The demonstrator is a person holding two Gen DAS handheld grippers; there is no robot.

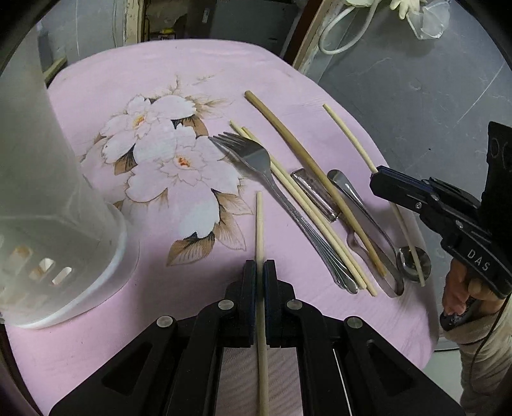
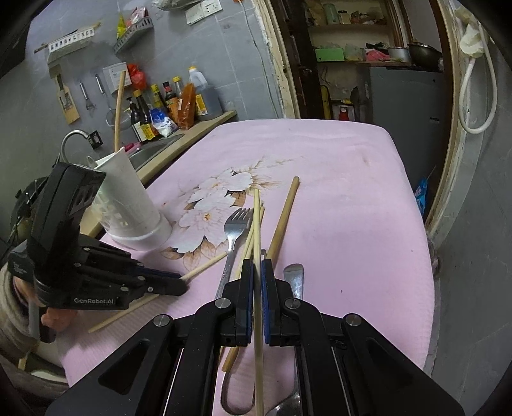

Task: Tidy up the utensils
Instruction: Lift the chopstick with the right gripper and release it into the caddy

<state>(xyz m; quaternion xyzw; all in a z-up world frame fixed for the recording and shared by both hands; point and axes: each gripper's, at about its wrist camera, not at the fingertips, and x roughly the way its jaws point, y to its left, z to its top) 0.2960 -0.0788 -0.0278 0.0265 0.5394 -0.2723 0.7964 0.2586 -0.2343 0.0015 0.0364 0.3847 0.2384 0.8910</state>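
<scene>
My left gripper is shut on a pale chopstick that sticks forward over the pink cloth. My right gripper is shut on another chopstick; it shows in the left wrist view on the thin chopstick at the table's right edge. A white slotted utensil holder stands at the left, also in the right wrist view, with one stick in it. A fork, a pair of chopsticks, a thicker stick, a peeler and a spoon lie between.
The table is small, with its right edge close to the utensils. A counter with bottles and a sink lies behind the holder. A doorway with shelves is at the back. A white hose hangs on the wall.
</scene>
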